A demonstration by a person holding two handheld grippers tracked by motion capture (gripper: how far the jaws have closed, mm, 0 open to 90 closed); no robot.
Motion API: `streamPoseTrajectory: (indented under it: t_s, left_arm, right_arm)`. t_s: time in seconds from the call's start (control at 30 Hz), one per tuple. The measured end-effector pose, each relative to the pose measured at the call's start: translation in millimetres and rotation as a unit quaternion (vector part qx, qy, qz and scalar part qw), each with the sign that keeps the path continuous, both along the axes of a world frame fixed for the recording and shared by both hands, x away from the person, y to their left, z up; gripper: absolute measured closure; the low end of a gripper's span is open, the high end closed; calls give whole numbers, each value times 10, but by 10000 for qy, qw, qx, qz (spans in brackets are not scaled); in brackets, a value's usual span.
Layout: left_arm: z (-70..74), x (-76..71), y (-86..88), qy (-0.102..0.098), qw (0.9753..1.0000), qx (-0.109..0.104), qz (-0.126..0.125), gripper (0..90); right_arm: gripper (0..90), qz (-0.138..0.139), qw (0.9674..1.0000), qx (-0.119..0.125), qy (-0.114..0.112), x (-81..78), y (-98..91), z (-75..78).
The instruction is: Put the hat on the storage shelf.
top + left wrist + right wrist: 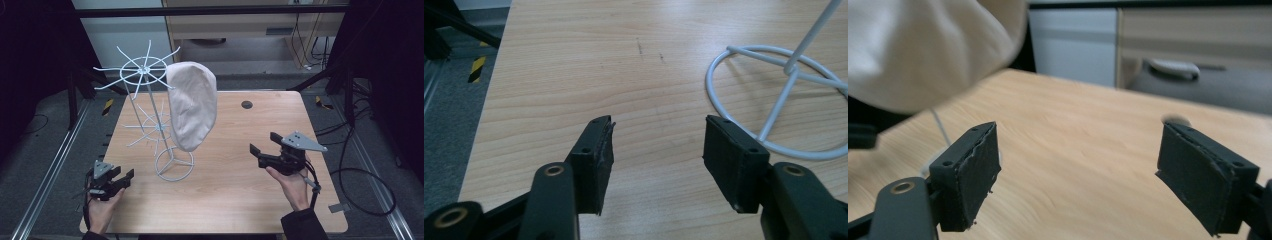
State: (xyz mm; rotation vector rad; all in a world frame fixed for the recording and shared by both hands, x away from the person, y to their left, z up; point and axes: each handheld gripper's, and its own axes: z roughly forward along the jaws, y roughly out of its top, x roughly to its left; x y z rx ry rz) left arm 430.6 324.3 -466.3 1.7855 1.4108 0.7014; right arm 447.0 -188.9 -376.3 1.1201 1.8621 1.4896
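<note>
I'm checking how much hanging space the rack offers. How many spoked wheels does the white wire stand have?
2: the upper wheel at the pole's top, beside the hanging beige hat; the lower wheel midway down, above the ring base.

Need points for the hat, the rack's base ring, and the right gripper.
hat (192, 107): high view, middle of the cloth crown hanging on the rack.
base ring (724, 120): left gripper view, left arc of the white wire ring on the table.
right gripper (262, 142): high view, midway between its open fingertips.

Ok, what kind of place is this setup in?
Probably a lab or recording workspace: a wooden table ringed by metal frame rails, loose cables on grey floor, and a white wire hat stand holding a beige cap.
</note>
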Motion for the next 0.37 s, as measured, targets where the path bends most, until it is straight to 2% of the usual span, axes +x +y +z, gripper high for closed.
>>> streamPoseTrajectory:
  t_s: [0.07, 0.17, 0.27, 0.37]
  left_arm:
    - [-1, 3, -9, -30, 10000, -20, -33, 423]
    - [-3, 7, -11, -39, 9999, -39, -86, 393]
    - [-10, 10, -15, -37, 9999, -108, -109, 367]
    - [-13, 12, -20, -44, 9998, -127, -141, 349]
  right_arm:
    - [164, -158, 9997, -59, 190, -14, -99, -126]
    - [164, -355, 9987, -95, 355, -40, -231, -307]
    - [153, -580, 9957, -316, 643, -42, -354, -528]
    - [152, -780, 9921, -508, 839, -54, -449, -692]
